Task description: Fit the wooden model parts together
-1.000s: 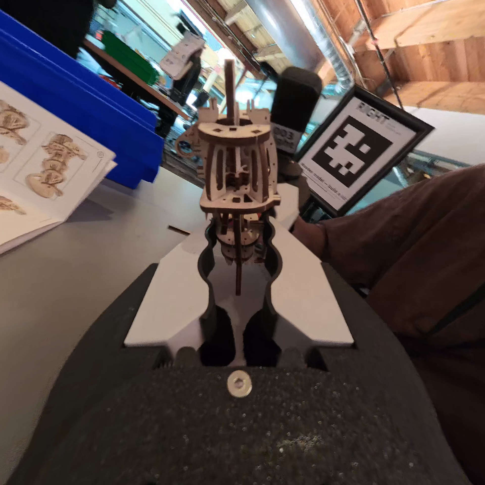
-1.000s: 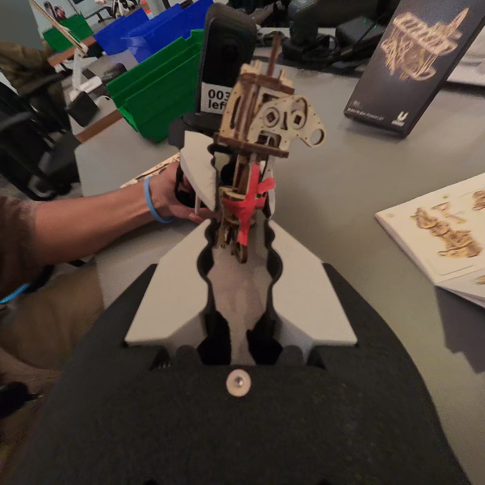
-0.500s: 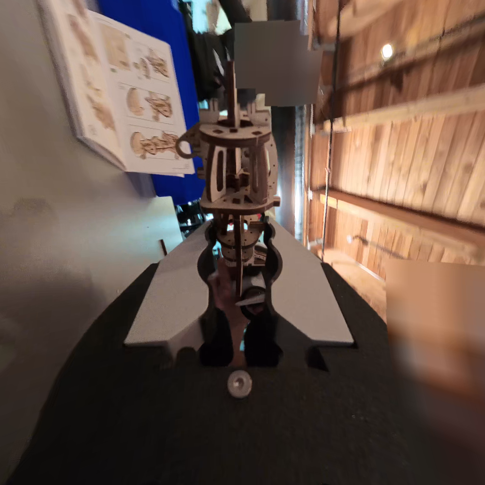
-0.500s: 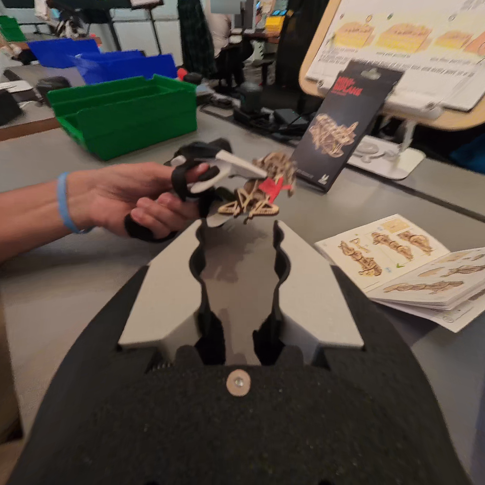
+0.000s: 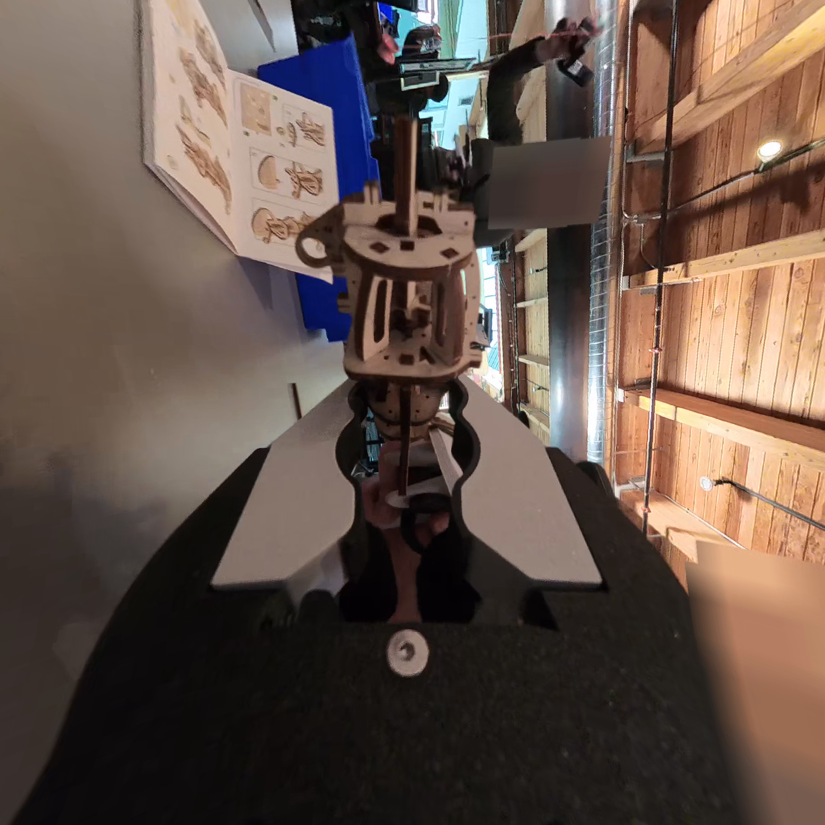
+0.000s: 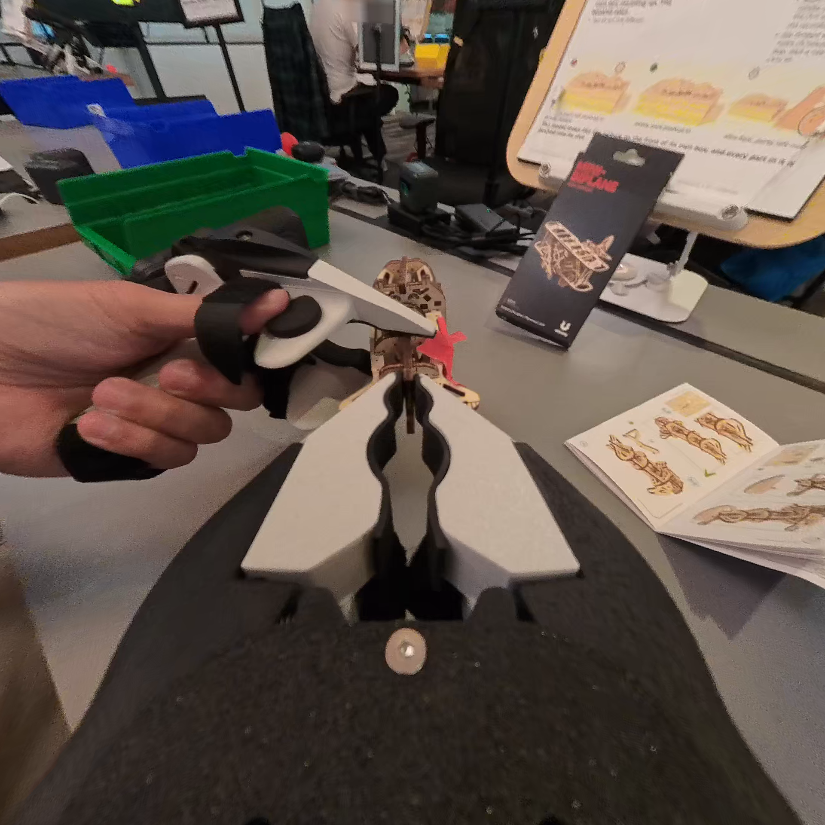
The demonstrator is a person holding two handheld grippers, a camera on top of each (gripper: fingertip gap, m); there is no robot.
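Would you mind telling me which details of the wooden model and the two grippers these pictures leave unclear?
- Left wrist view: the wooden model is blurred, so its joints cannot be read.
- Left wrist view: the model's lower end is screened by the left gripper fingers.
- Right wrist view: the contact between the right gripper and the thin strip is too small to judge.
- Right wrist view: the red part is half hidden by the left gripper's fingers.

Each gripper point(image 6: 407, 384) has pale grey wedge fingers point(image 6: 330, 486) with wavy black pads on a speckled black body point(image 6: 402, 736) bearing one silver screw point(image 6: 405, 654).
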